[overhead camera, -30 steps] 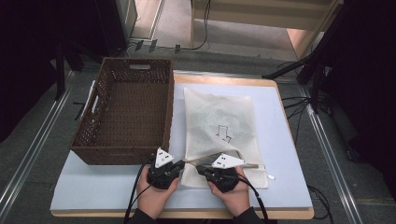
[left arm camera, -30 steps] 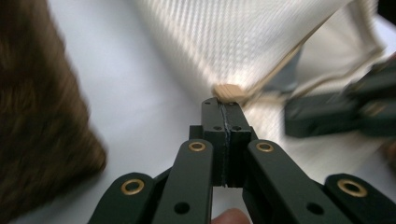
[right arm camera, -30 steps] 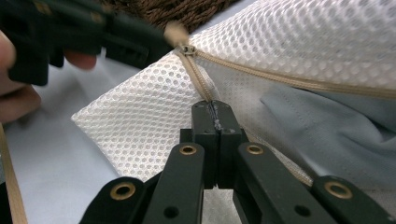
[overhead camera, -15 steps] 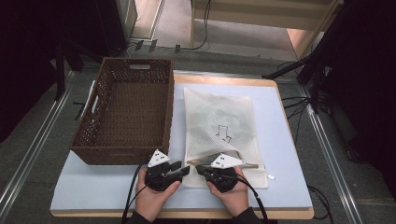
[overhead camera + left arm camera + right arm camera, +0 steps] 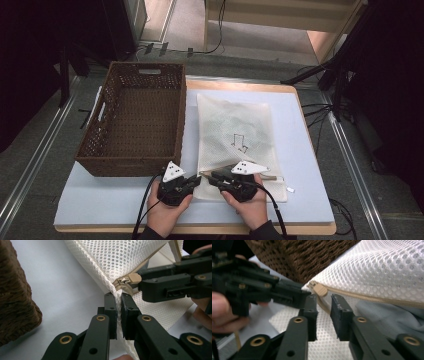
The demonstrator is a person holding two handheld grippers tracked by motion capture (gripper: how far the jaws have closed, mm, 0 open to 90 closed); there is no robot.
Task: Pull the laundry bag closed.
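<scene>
A white mesh bag lies flat on the surface, just to the right of a brown woven basket. Its near edge has a tan zipper, and both hands work at the near left corner of the bag.

The left tongs are squeezed on the mesh right at that corner; they have just been closing, and the cloth is pinched between them. That holds the bag in place.

The right tongs have just been opening a little. They stand a small way apart, with the zipper's tape running between them, and the pads do not press on it. The tan zipper pull sits just past their tips (very close, but not caught).

The step in hand looks like getting ready to unzip the bag. Next, I think, the right tongs must slide forward a bit, close on the little pull, and then drag it to the right along the near edge while the left tongs hold the corner tight.
</scene>
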